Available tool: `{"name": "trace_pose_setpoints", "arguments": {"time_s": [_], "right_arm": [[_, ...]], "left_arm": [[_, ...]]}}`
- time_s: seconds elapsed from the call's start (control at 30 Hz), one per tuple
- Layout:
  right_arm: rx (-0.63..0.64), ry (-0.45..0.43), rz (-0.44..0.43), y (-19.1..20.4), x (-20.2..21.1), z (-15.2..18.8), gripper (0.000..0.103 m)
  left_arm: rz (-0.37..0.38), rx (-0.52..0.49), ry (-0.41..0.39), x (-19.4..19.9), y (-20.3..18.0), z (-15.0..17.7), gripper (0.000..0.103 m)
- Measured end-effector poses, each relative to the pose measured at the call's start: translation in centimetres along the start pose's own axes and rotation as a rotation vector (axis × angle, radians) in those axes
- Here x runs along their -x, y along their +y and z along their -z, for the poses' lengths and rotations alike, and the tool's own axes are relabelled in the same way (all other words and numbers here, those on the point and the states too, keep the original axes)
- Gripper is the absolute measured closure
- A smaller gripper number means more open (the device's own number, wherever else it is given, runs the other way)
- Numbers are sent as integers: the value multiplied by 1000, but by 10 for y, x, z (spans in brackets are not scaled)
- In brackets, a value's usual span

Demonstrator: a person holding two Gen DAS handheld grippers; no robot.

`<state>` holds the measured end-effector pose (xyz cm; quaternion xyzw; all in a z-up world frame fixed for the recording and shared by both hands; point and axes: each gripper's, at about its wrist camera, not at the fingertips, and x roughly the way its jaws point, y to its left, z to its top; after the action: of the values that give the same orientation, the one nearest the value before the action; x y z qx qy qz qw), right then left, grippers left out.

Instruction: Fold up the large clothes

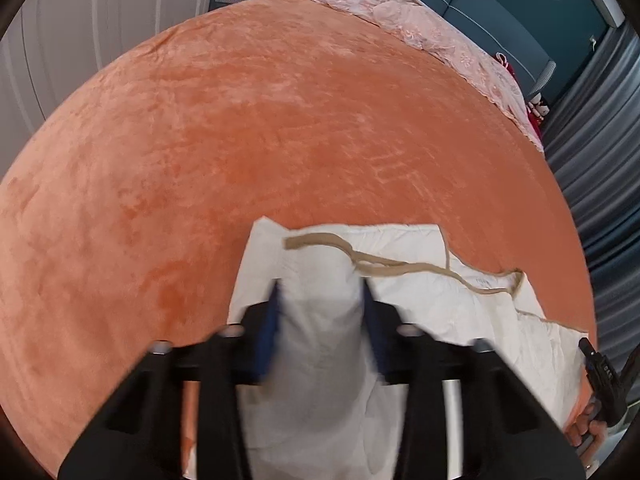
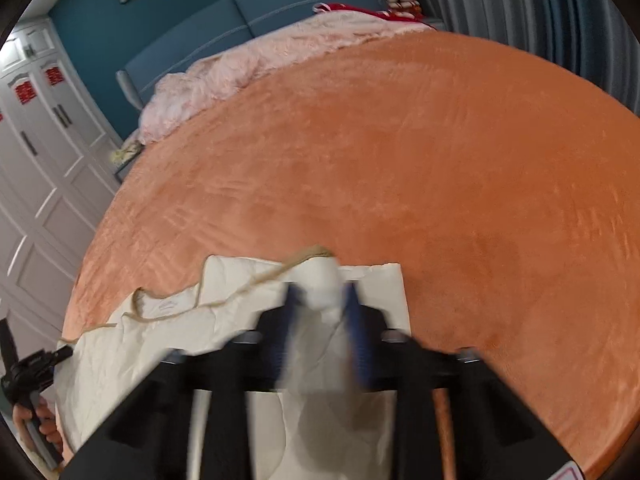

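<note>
So we're mid-fold here: a cream quilted garment (image 1: 420,300) with tan trim lies on the near edge of the bed (image 1: 280,140), which has an orange plush cover, and each gripper has a bunched-up bit of it. The left gripper (image 1: 320,292) is pinched on a fold of the cream fabric, which rises in a hump between its blue fingers (image 1: 274,320). The right gripper (image 2: 322,292) is doing the same on the other side, clamped on its own wad of cloth. Both views are smeary, so I can't say exactly which edge each one has. My guess is the held edge is being carried over or laid down. The next move needs both sides kept level and the cloth taut so the fold lands square, then let go. There's a small label inside the neckline (image 2: 166,306), too tiny to read. Red decorations on the wardrobe doors (image 2: 25,90) aren't legible either.
</note>
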<state>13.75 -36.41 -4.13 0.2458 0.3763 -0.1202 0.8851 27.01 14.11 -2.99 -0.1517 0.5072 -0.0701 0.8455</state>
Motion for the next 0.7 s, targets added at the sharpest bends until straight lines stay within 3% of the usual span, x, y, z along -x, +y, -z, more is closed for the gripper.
{"name": "trace_pose_setpoints", "arguments": {"time_s": [0.03, 0.13, 0.23, 0.47, 0.7], "right_arm": [[-10, -7, -4, 0, -1, -1, 94], [-32, -47, -7, 2, -3, -8, 95], [-36, -61, 12, 3, -9, -14, 96], [-72, 15, 74, -11, -57, -3, 96], [-86, 26, 60, -17, -82, 11, 94]], "left_arm": [[-7, -6, -8, 0, -2, -2, 84], [-50, -35, -38, -5, -11, -12, 88], [-87, -40, -43, -14, -14, -17, 88], [-165, -48, -18, -60, -10, -13, 85], [-188, -53, -95, -76, -7, 4, 80]]}}
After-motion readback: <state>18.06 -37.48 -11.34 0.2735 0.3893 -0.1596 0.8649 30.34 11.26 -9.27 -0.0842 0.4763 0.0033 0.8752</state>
